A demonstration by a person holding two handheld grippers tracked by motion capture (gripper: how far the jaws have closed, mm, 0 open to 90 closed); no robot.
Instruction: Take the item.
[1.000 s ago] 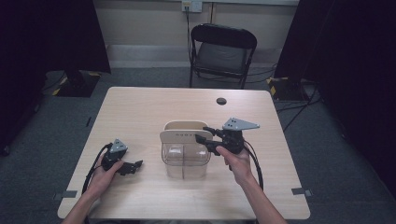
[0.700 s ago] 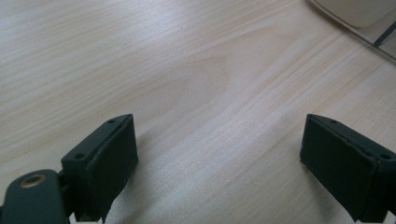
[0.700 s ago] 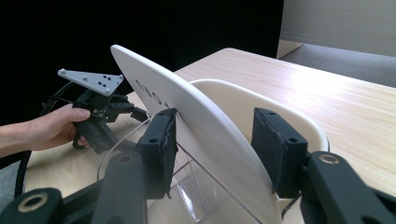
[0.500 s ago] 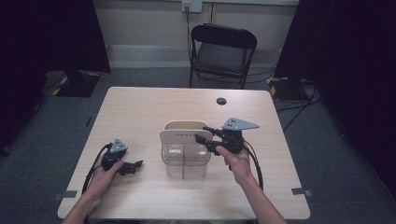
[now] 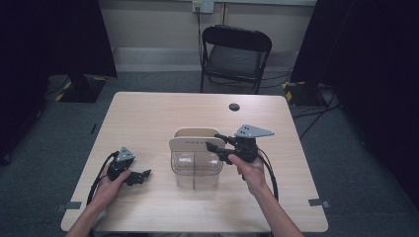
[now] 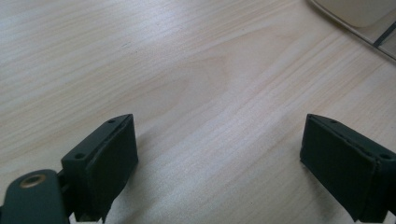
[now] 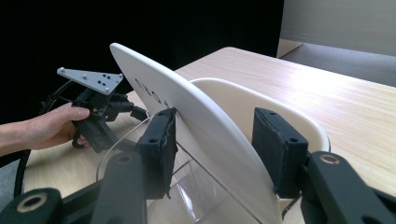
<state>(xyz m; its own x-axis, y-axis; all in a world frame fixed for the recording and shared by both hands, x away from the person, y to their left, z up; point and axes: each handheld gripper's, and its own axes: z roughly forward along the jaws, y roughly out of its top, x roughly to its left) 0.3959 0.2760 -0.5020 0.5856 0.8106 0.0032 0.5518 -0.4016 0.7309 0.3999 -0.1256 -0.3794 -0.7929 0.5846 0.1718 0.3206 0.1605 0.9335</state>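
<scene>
Cream-white, the flat oval plastic lid (image 7: 187,116) stood on edge in the clear plastic container (image 5: 195,170) at the middle of the pale wooden table (image 5: 148,118). I had the right gripper (image 7: 212,144) reaching in from the right, level with the container's top. Its jaws straddled the lid: the left pad (image 7: 161,149) touched the lid's near face, while the other pad sat just behind its far face; I could not confirm contact there, though the jaws read as closed down on it. A second cream panel (image 7: 261,116) rose just behind the lid. I rested the left gripper (image 6: 219,158) low on the table, well to the left of the container, jaws wide apart with bare wood between them.
</scene>
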